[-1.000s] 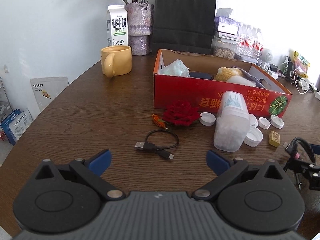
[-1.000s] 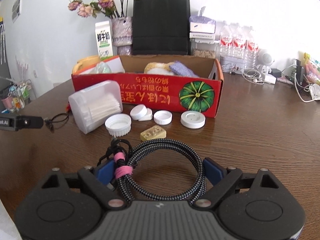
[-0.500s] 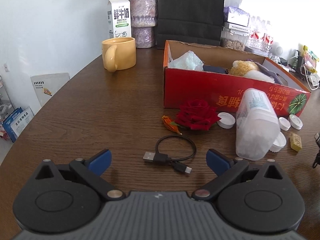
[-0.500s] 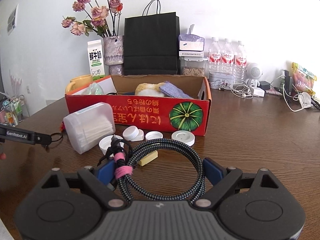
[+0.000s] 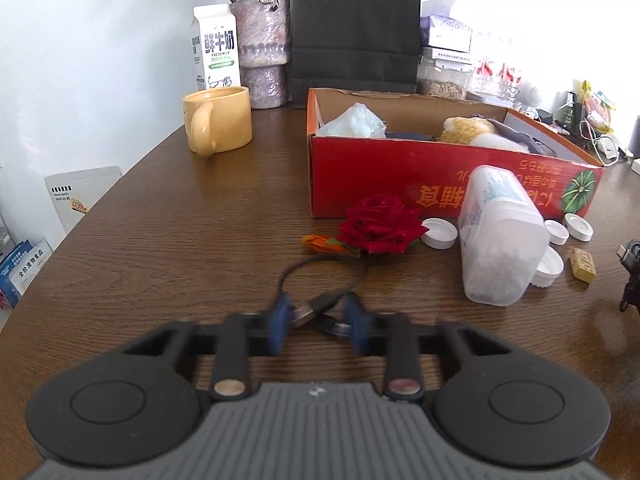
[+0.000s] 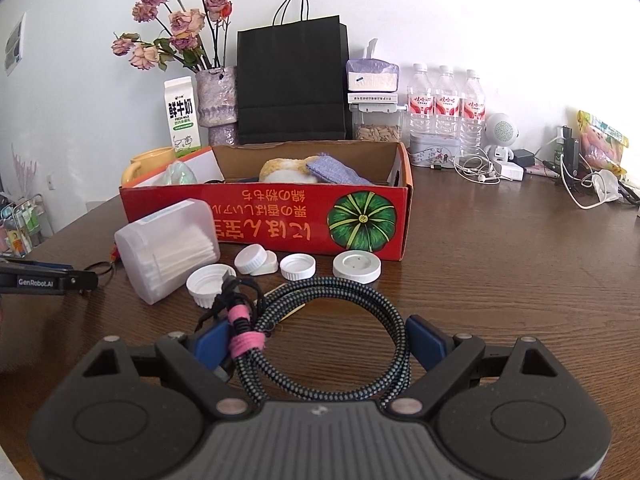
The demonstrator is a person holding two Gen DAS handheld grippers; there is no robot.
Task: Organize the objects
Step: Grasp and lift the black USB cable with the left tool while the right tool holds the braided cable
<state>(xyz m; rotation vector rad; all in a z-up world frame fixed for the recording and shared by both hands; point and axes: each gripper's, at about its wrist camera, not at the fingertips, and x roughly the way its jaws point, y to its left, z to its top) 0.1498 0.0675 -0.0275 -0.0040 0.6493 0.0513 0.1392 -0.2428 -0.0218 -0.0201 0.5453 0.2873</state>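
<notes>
My left gripper [image 5: 318, 322] has its blue pads closed in around the plugs of a short black USB cable [image 5: 320, 304] lying on the brown table; its loop runs toward a red rose [image 5: 378, 225]. My right gripper [image 6: 320, 334] holds a coiled braided cable [image 6: 340, 320] with a pink tie between its pads, above the table. The red cardboard box [image 5: 440, 184] sits beyond, also in the right wrist view [image 6: 280, 216], holding a plush toy and cloth. The left gripper's tip [image 6: 48, 280] shows at the right view's left edge.
A clear plastic jar [image 5: 498, 236] lies on its side by the box, with several white caps [image 6: 296, 266] and a small yellow block [image 5: 582, 265]. A yellow mug [image 5: 218, 124], milk carton [image 5: 216, 54], vase, black bag [image 6: 292, 84] and water bottles stand behind.
My left gripper moved forward onto the short USB cable and its fingers closed around the plugs. My right gripper rose slightly, still holding the braided cable.
</notes>
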